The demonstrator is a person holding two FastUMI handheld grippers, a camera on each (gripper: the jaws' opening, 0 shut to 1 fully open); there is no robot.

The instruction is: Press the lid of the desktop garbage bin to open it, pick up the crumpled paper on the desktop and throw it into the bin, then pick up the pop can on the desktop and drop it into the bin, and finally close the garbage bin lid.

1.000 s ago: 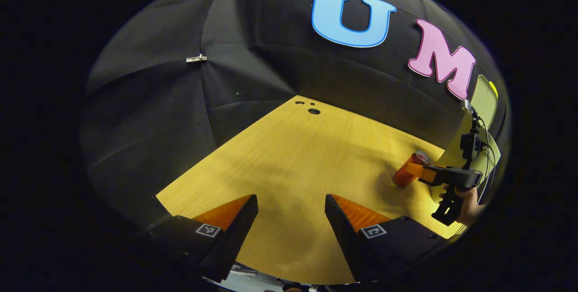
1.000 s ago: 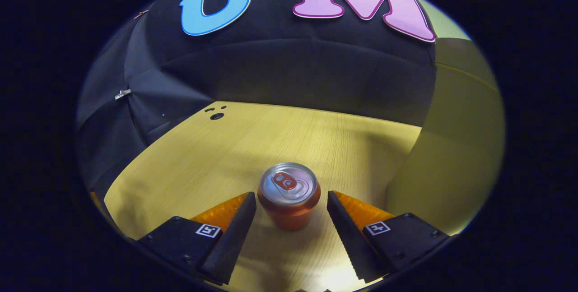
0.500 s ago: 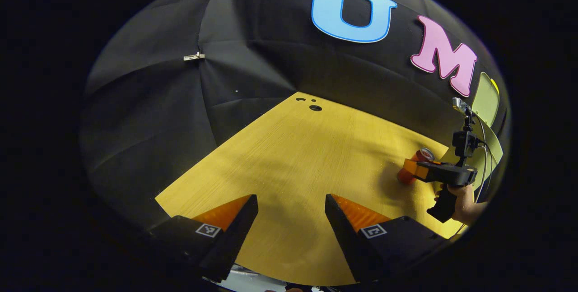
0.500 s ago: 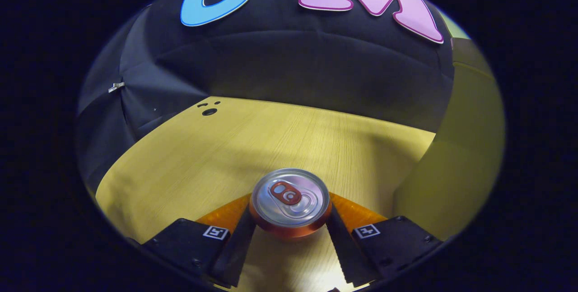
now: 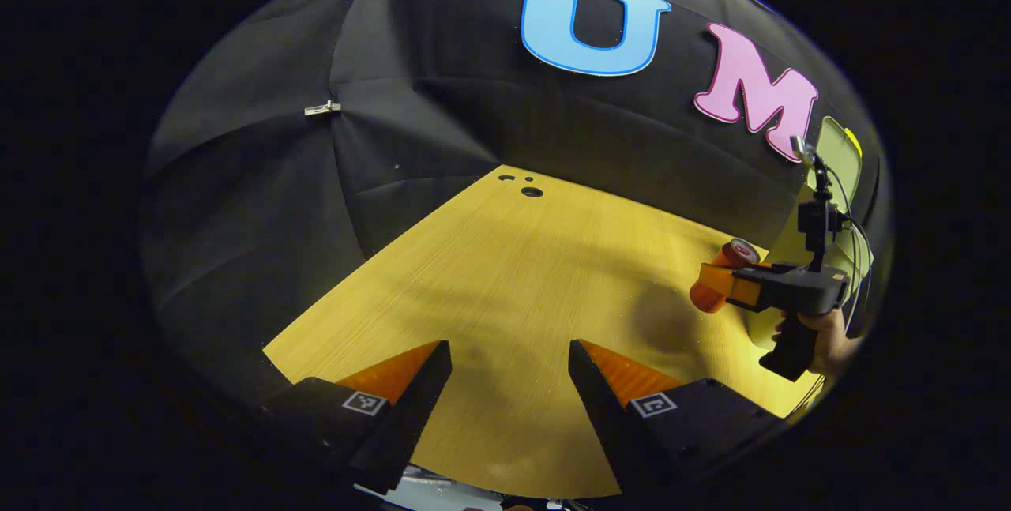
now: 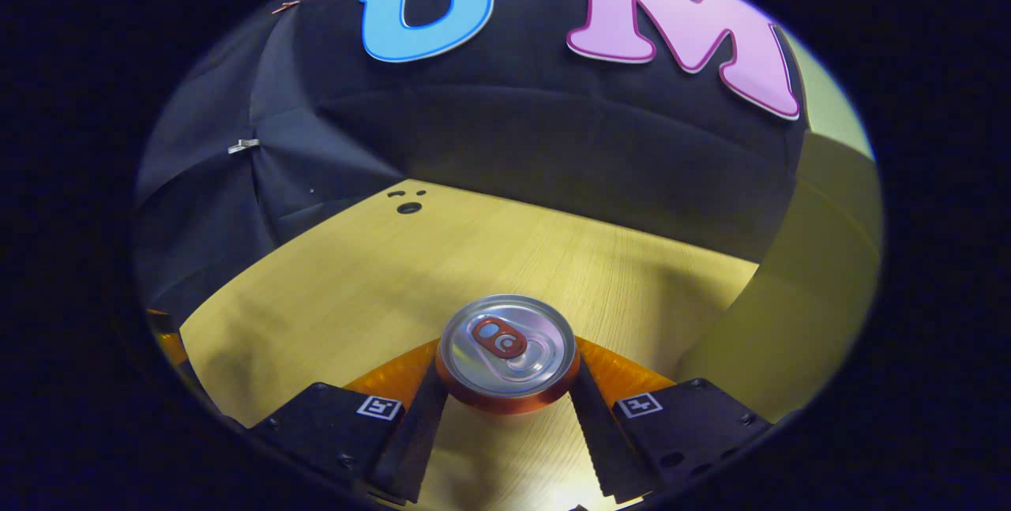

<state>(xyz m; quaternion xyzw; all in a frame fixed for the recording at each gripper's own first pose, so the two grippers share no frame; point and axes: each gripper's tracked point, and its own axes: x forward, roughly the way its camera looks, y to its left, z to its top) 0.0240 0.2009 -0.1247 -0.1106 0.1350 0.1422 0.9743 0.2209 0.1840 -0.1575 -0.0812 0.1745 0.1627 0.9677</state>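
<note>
In the right gripper view my right gripper (image 6: 505,373) is shut on the orange pop can (image 6: 505,349), whose silver top faces the camera. The left gripper view has that can (image 5: 719,274) at the far right, held a little above the wooden table (image 5: 513,274) by the right gripper (image 5: 715,290), with a hand on its grip. The pale green bin (image 6: 798,290) stands right of the can, its lid (image 5: 839,159) raised. My left gripper (image 5: 509,385) hangs open over the table's near edge with nothing between its fingers.
Small round holes (image 5: 531,191) mark the table's far corner by the black cloth wall. A metal clip (image 5: 321,108) pins the cloth at the left. Open wood lies between the two grippers.
My right gripper moved forward around the can, shut on it, and now lifts it slightly off the table. The left gripper has barely shifted.
</note>
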